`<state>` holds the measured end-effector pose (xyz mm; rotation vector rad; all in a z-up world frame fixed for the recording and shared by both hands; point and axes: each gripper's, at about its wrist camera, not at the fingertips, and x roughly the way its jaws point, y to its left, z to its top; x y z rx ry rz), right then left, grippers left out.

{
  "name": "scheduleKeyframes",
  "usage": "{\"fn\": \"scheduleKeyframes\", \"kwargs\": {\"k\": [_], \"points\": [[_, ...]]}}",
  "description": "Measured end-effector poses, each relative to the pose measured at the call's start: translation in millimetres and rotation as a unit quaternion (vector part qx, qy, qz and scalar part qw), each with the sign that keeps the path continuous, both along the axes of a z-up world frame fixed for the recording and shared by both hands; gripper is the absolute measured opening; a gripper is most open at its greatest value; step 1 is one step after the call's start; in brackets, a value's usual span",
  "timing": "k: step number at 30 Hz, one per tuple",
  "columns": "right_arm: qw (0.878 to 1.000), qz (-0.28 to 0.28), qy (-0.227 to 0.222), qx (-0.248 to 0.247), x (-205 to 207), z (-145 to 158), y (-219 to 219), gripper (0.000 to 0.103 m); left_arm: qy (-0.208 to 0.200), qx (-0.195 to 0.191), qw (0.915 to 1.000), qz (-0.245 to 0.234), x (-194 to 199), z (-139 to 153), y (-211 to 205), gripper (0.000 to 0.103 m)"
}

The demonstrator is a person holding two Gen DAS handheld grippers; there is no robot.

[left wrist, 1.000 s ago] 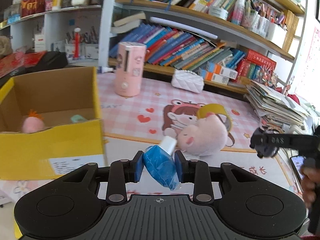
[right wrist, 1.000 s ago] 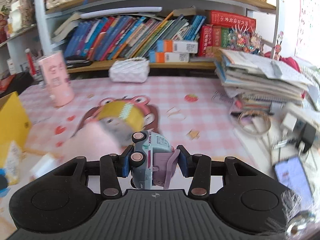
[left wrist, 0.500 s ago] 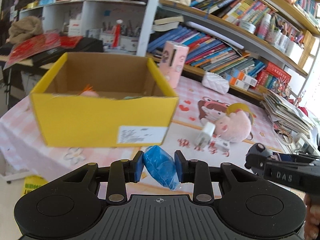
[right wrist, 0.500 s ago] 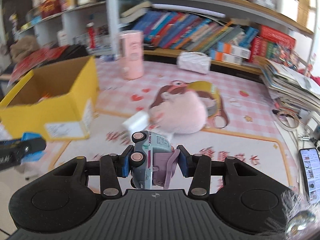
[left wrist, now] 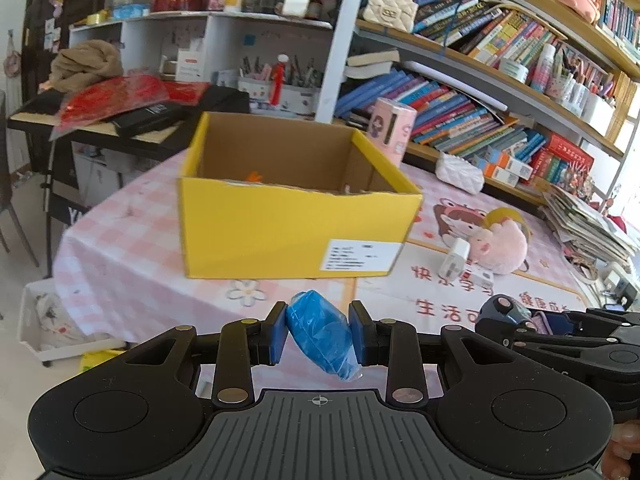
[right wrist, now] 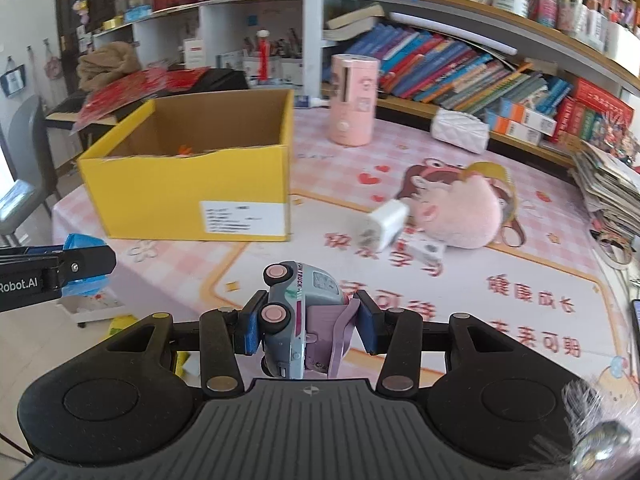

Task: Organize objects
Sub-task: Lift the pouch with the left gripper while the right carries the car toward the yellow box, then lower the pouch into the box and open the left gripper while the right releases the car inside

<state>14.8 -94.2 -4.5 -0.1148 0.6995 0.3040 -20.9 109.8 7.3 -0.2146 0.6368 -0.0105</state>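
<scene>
Now my left gripper (left wrist: 319,334) pinches a blue packet (left wrist: 323,336), my right gripper (right wrist: 305,322) clamps a toy truck (right wrist: 302,316). Yellow box (left wrist: 296,224) sits at 12 o'clock, open; pink plush (right wrist: 464,212) and white charger (right wrist: 386,222) at 2, pink canister (right wrist: 354,98) behind.

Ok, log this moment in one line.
left gripper: shut on blue packet | right gripper: shut on toy truck | yellow box: ahead, open

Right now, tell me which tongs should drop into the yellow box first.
Left tongs, probably: they hold the blue packet facing the yellow box; the right tongs, holding the toy truck, sit off its corner.
</scene>
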Motion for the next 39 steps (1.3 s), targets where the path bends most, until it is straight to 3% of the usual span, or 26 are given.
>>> {"fn": "scheduleKeyframes", "kwargs": {"k": [11,23,32,39], "points": [[0.999,0.032,-0.011,0.0,-9.7,7.6,40.6,0.043,-0.022,0.006,0.9995,0.023,-19.0,9.0,32.7,0.031],[0.999,0.04,-0.001,-0.009,-6.2,6.3,63.2,0.043,-0.023,0.006,0.9995,0.021,-20.5,7.8,40.8,0.03],[0.999,0.05,-0.003,-0.01,13.3,13.4,75.1,0.043,-0.029,0.004,0.9995,0.011,1.4,16.6,49.3,0.03],[0.998,0.054,-0.022,0.009,51.5,30.7,82.0,0.043,-0.054,0.01,0.9981,0.029,36.1,33.8,56.8,0.03]]}}
